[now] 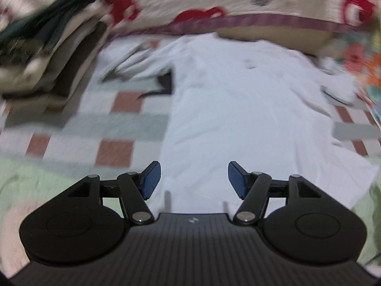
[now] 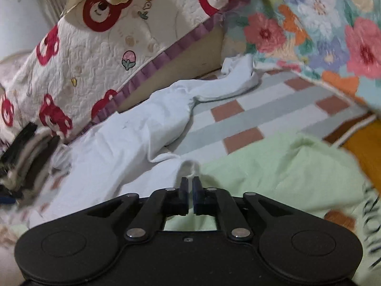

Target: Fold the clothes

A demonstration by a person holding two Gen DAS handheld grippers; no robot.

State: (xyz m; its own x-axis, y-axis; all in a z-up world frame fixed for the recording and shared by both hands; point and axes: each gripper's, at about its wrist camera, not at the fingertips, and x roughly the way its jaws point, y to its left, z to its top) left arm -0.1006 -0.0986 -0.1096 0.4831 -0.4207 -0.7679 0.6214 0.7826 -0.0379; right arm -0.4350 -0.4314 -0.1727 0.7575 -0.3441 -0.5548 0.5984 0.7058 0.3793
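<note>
A white long-sleeved shirt [image 1: 238, 109] lies spread on the checked bed sheet, collar far, hem near. My left gripper [image 1: 194, 178] hovers open above the hem, blue pads wide apart with nothing between them. In the right wrist view the same white shirt [image 2: 123, 143] is rumpled, one sleeve trailing toward the far corner. My right gripper [image 2: 189, 186] is shut on a pinched-up bit of the shirt's hem edge, which sticks up between the pads.
A stack of folded dark and beige clothes [image 1: 40, 54] sits at the left. A bear-print quilt [image 2: 95, 54] borders the far side, a floral quilt [image 2: 333, 31] the right. A pale green blanket [image 2: 285, 178] lies near. The checked sheet [image 1: 119, 124] shows beside the shirt.
</note>
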